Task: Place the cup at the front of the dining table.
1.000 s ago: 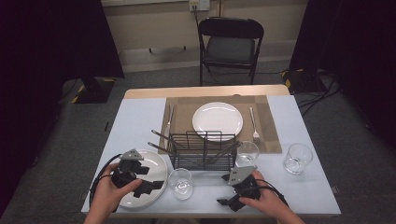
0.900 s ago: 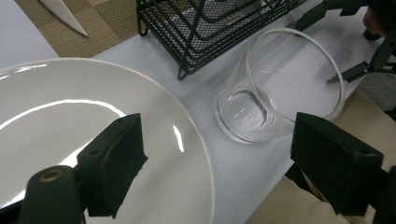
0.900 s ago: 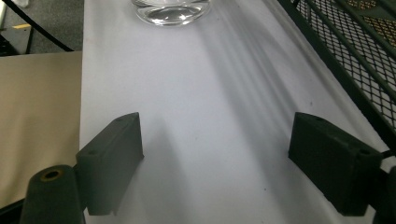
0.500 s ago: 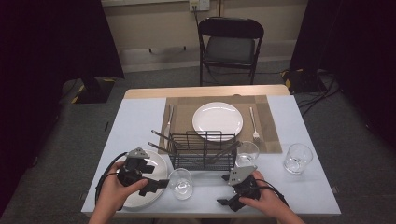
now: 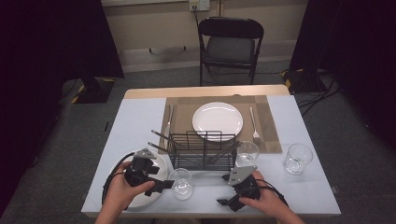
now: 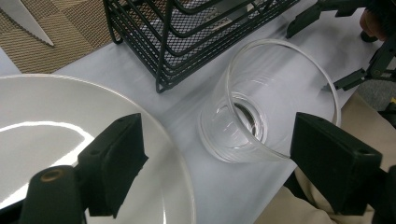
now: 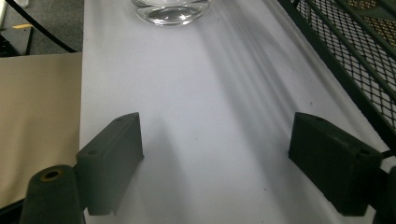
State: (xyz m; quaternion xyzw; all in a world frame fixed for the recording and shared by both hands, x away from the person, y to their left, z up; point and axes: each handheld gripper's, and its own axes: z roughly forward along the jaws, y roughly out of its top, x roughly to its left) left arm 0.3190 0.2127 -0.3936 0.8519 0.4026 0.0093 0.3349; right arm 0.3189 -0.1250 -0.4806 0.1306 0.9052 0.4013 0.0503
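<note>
The left hand-held gripper and its hand hide much of the near plate. That hand reaches right, low over the plate. Its jaws gape wide around the glass, touching nothing; the glass stands upright on the tabletop just beside the plate. The right hand-held gripper rests spread and empty.
</note>
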